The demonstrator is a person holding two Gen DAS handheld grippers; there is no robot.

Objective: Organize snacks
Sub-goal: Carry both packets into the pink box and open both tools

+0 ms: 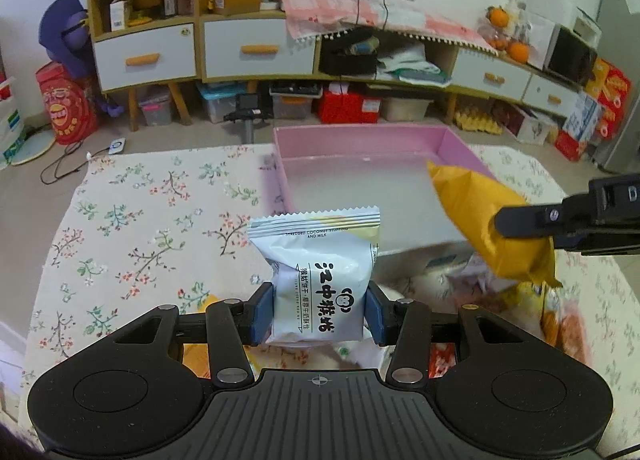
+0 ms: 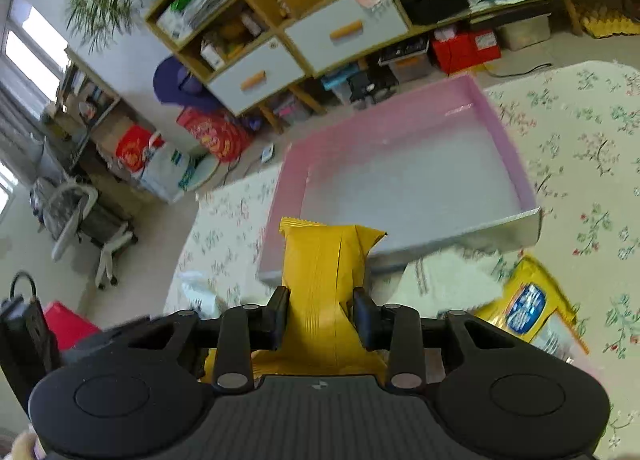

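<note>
Jaws of the left gripper (image 1: 319, 310) clamp an upright white snack packet (image 1: 318, 272); the right gripper (image 2: 320, 318) pinches a yellow packet (image 2: 324, 284), long axis pointing toward the pink tray (image 2: 508, 136).

Left gripper (image 1: 319, 310): black body, blue pads. Holds white snack packet (image 1: 318, 280), black lettering, pale yellow-and-grey stripes at its top seal. Right gripper (image 2: 320, 314): all black, on plain mustard-yellow packet (image 2: 324, 284). Box (image 1: 360, 140): pink walls, whitish floor. Tablecloth (image 1: 140, 220): cream, green-and-red floral sprigs. Near its front edge, yellow pouch (image 2: 532, 300) with blue label.
</note>
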